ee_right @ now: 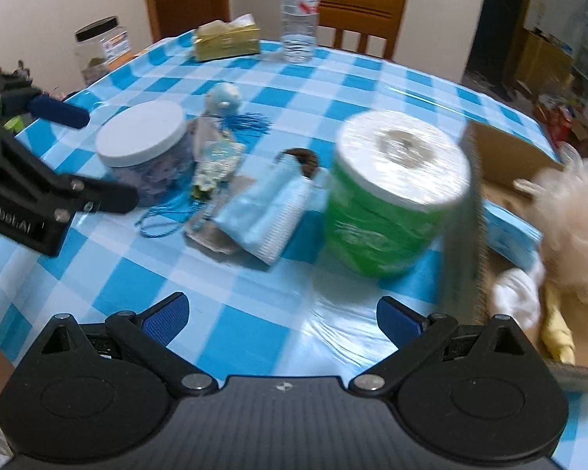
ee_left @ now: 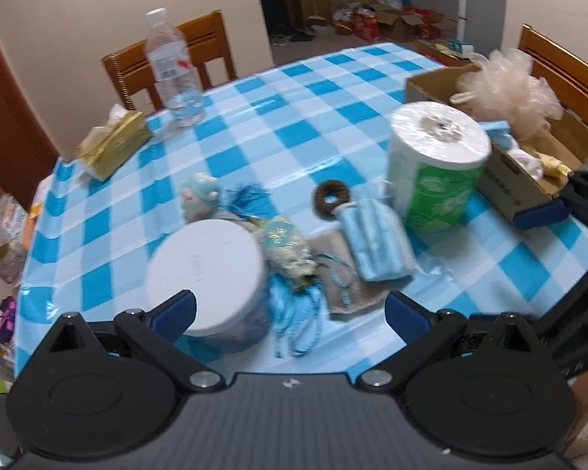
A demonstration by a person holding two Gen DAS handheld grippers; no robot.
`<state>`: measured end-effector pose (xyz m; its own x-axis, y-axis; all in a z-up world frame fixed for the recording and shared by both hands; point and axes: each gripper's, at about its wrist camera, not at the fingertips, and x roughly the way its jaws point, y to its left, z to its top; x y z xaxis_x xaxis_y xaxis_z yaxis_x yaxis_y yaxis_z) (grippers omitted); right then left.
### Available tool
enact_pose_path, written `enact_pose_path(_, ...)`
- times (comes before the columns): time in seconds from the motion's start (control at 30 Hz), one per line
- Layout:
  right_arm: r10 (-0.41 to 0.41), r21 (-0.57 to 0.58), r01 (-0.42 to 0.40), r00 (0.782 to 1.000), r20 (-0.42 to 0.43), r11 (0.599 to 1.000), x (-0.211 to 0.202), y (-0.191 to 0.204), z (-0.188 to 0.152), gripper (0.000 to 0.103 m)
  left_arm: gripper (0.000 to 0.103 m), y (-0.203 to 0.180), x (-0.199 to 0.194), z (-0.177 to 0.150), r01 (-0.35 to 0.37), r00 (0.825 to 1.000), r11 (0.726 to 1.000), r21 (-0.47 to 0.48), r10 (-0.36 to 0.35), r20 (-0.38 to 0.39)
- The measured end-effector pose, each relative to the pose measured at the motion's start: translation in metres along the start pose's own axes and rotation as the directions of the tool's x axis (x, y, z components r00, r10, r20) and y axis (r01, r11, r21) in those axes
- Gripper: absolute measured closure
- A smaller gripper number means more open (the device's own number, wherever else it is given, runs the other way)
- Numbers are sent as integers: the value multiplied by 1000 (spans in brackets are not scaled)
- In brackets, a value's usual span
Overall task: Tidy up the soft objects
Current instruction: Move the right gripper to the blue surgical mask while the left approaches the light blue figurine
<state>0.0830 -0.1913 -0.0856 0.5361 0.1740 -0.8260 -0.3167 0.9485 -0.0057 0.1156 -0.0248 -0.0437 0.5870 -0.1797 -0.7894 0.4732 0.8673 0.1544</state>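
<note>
The soft things lie in a bunch in the middle of the table (ee_left: 333, 78), which has a blue and white checked cloth. A pack of blue face masks (ee_left: 380, 239) lies flat near the middle, and its far end touches a brown fuzzy ring (ee_left: 331, 196). Just beside the masks, on the right, stands a big roll of paper (ee_left: 435, 164) in a green wrapper. It stands upright and touches the side of a cardboard box (ee_left: 509, 180). In the box sit a puffy pale bath sponge (ee_left: 513, 86), a white cloth (ee_right: 517, 297) and something yellow (ee_right: 556, 329).

To the left of the masks lies a little cloth pouch (ee_left: 290, 246) with blue cords (ee_left: 298, 325), on a tan flat cloth (ee_left: 352, 290). Behind it is a small blue plush toy (ee_left: 200, 196) with a blue tassel (ee_left: 251, 196). A jar with a white lid (ee_left: 207, 274) stands beside them.

The left gripper (ee_left: 290, 309) is spread wide and holds nothing. It hangs low by the jar and the cords. The right gripper (ee_right: 282, 313) is spread wide too and holds nothing. It hangs over bare cloth, in front of the paper roll.

Farther back stand a clear water bottle (ee_left: 172, 66) and a gold tissue pack (ee_left: 113, 145), well apart from the soft things. A clear jar with a black lid (ee_right: 102, 47) stands at the far left edge. Wooden chairs (ee_left: 168, 55) stand around the table
</note>
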Motion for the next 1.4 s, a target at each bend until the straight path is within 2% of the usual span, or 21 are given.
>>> enact_pose_path(0.23,23,-2,-23,999,28,1000,20,23,16,0,1,29,-5,0,-18,1000,998,-55,20,21)
enact_pose_path(0.47,36,109,-40,999,35,993,48,26,27,2,1,48,-2,2,-31,999,998,-56,32,25)
enact_pose_path(0.67,17,238,-20,1000,15,971,72,19,29,15,1,56,5,2,-23,1000,999,-35,23,15)
enact_pose_path(0.83,4,287,-8,1000,15,958,79,13,30,18,1,58,11,3,-13,1000,1000,-23,13,10)
enact_pose_path(0.9,10,298,-13,1000,13,955,80,10,31,24,1,58,12,3,-12,1000,1000,-26,12,7)
enact_pose_path(0.93,14,298,-17,1000,13,954,81,9,31,27,1,57,12,2,-11,1000,1000,-29,11,5)
enact_pose_path(1.0,13,295,-16,1000,12,955,80,8,31,39,1,57,12,2,-9,1000,999,-32,9,3)
enact_pose_path(1.1,16,287,-19,1000,12,958,76,8,29,45,1,56,12,1,-13,1000,999,-32,13,-2)
enact_pose_path(1.23,19,246,-18,1000,-1,969,67,9,25,46,1,54,11,2,-13,1000,999,-36,13,-3)
enact_pose_path(1.4,-5,135,11,999,-46,991,55,14,11,46,1,47,10,5,-3,1000,1000,-25,3,4)
